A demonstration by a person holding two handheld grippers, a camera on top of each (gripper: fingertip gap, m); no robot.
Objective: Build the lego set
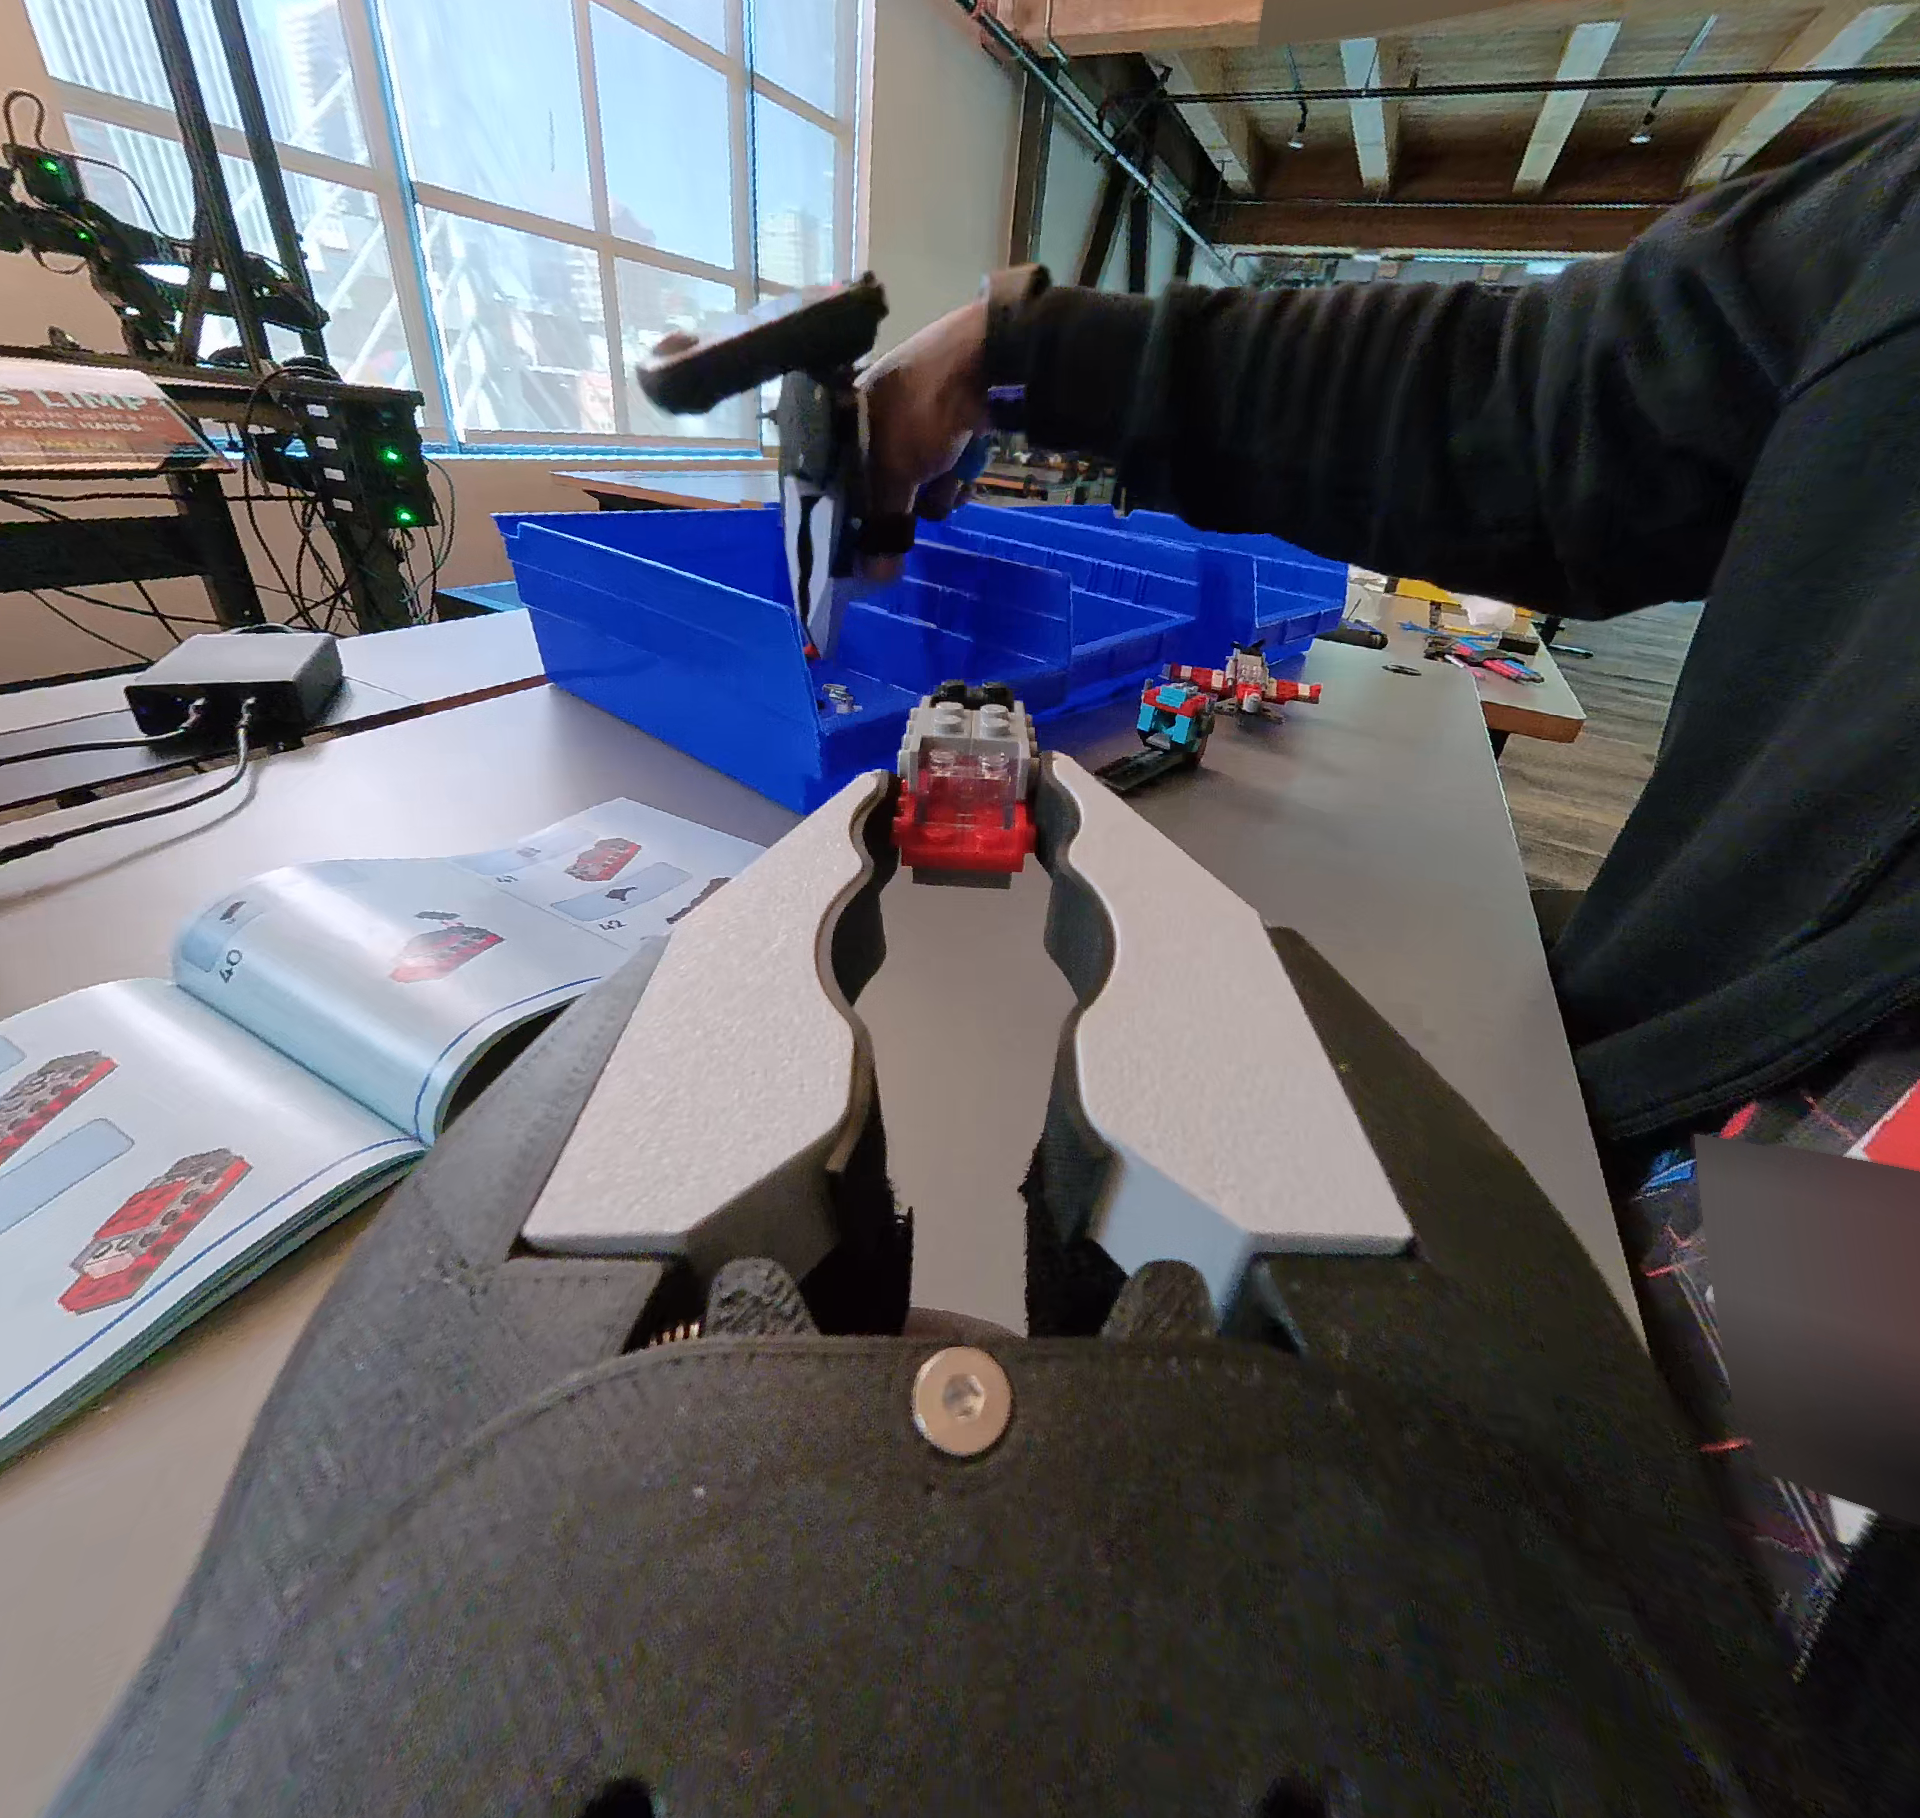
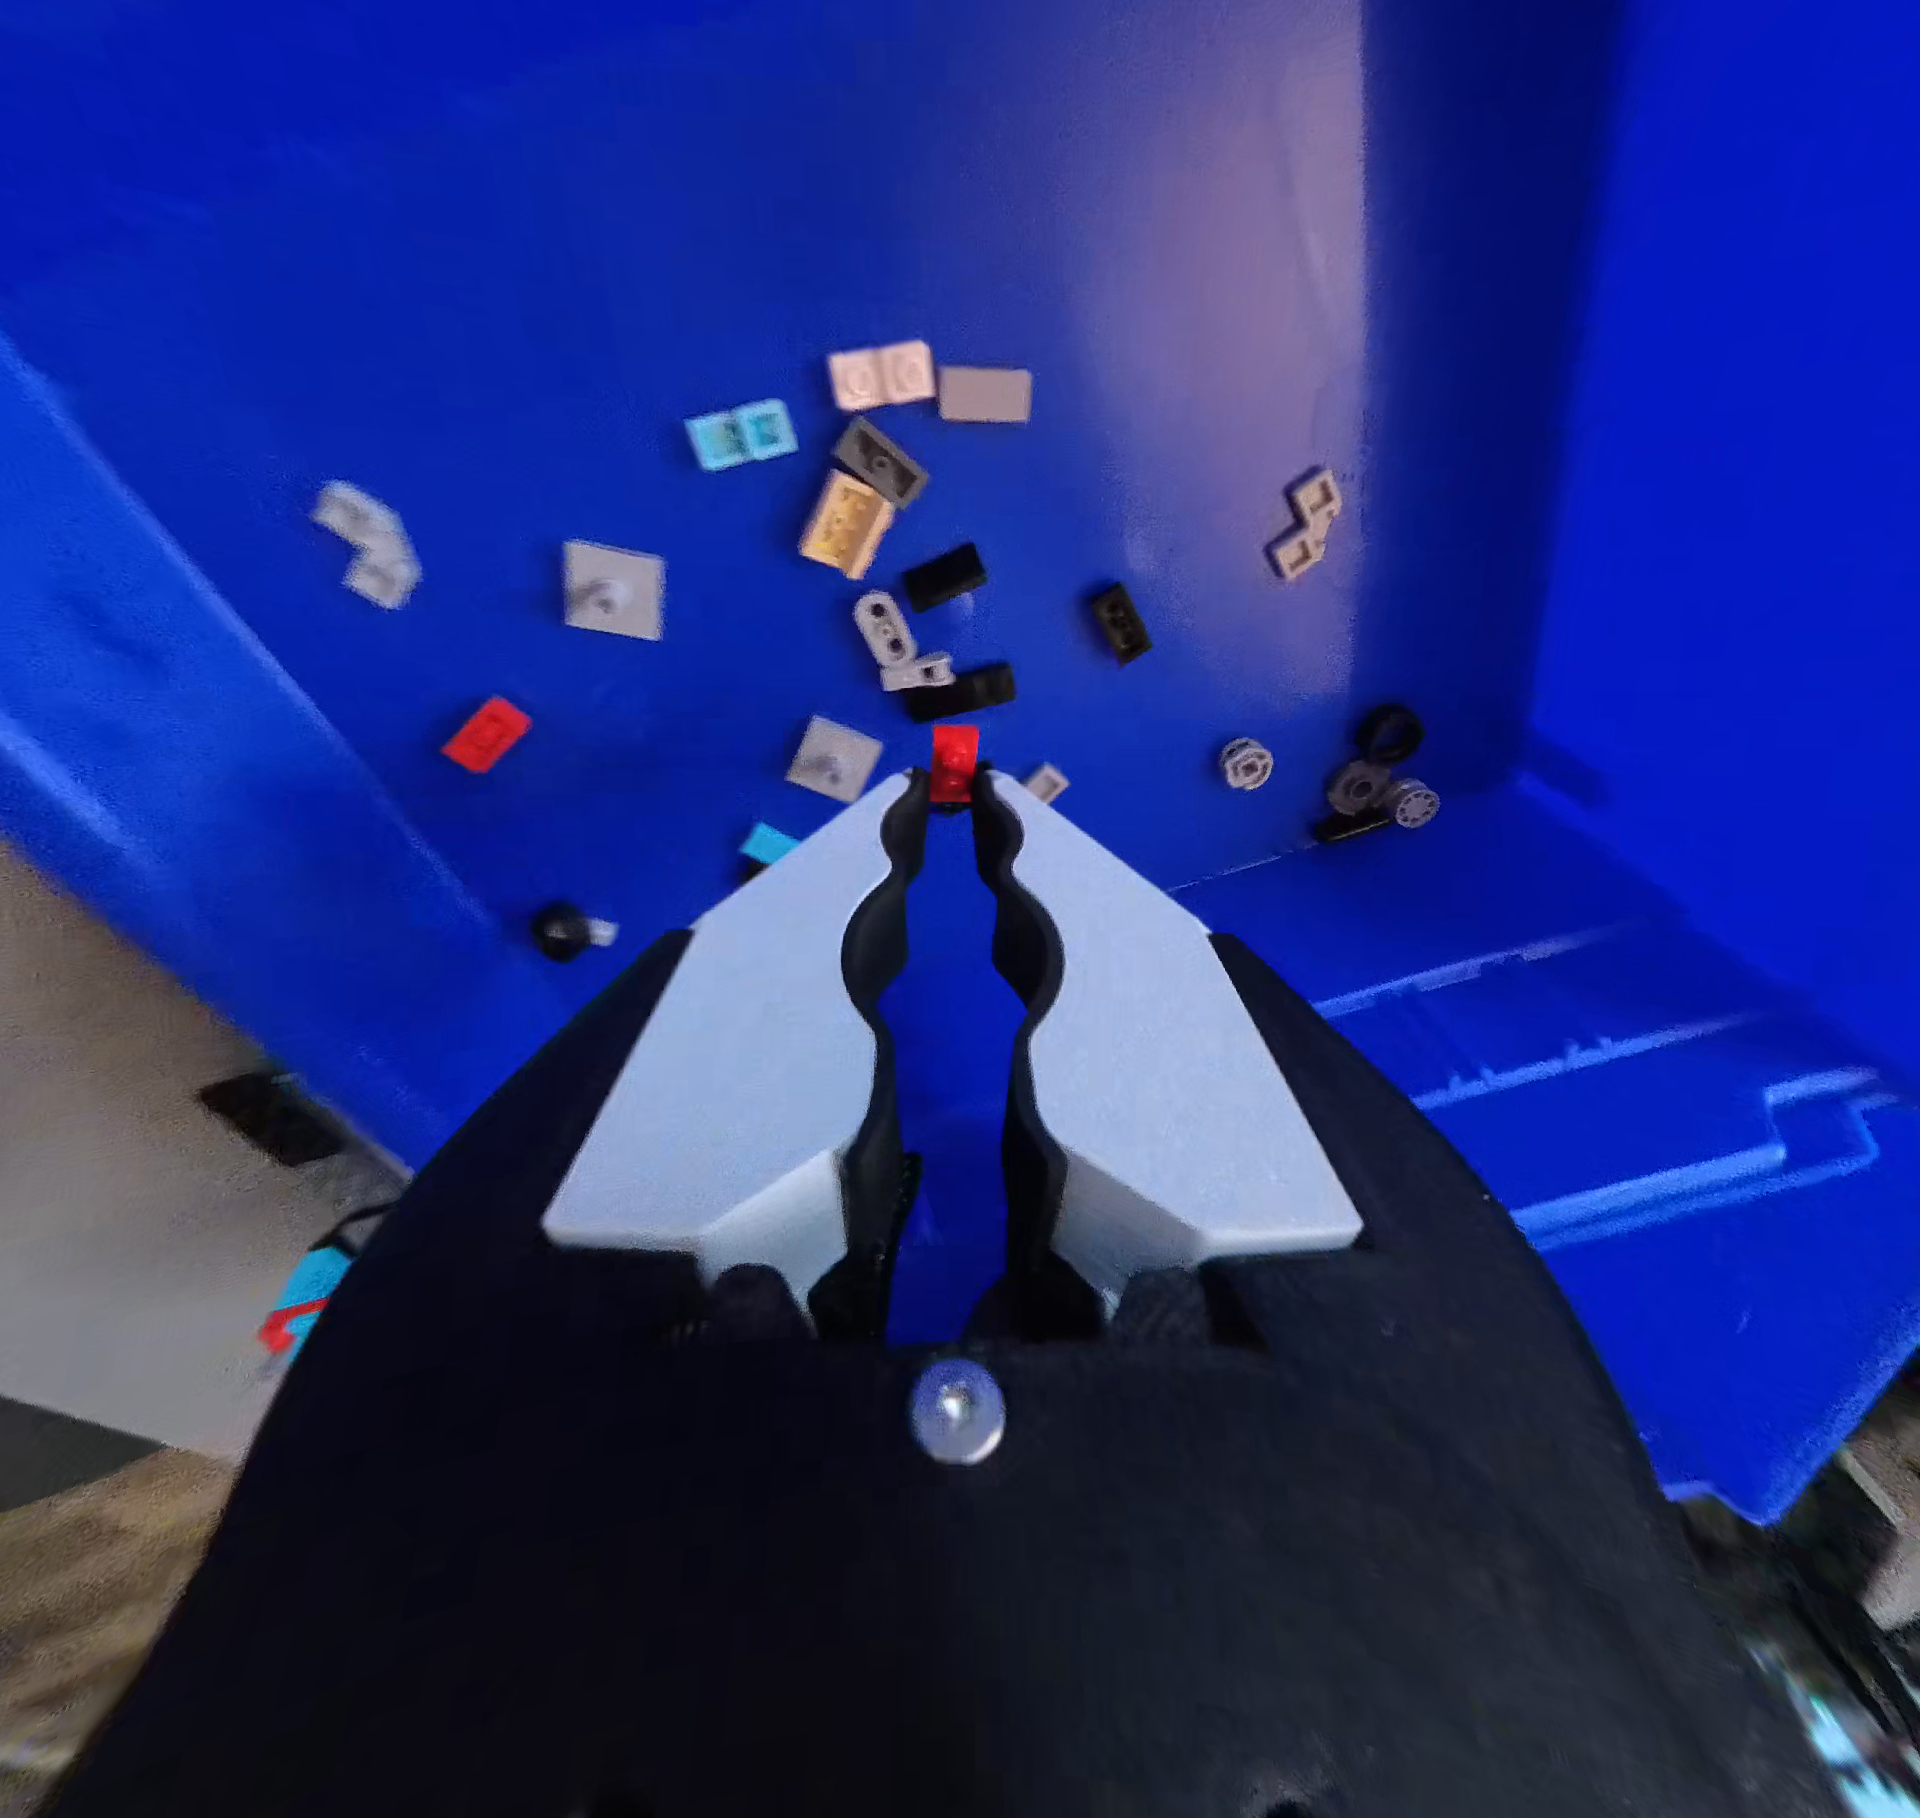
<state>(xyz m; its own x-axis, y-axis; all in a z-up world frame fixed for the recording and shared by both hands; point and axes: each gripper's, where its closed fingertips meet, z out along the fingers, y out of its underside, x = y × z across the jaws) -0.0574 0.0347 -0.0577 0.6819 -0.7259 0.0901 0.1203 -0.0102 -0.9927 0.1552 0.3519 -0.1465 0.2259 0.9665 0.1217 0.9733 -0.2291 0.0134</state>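
Left wrist view. Left gripper clamped on a small partly built lego assembly of red base, clear block and grey studded bricks, held at the fingertips just above the grey tabletop. At 12 o'clock beyond the tips, a blue plastic divided bin, its near corner close behind the assembly; little room forward. At 1 o'clock, two finished small lego models in red, teal and grey on the table beside the bin. At 9 o'clock, one open instruction booklet with pale blue pages, its right edge tucked just beside the gripper's black body. At 10 o'clock, one black box with cables, well apart. Bare table to the right up to its far edge, bounded by a person's black sleeve. Right gripper at 12 o'clock, pointing down into the bin, gripped by a hand.

Right wrist view. Right gripper pinched together on one tiny red lego piece, above the bin floor. Loose lego pieces scattered from 10 to 2 o'clock, roughly twenty; among them one red plate, two grey square plates, several black ones. Bin walls at 3 and 8 o'clock; open room upward at 12.
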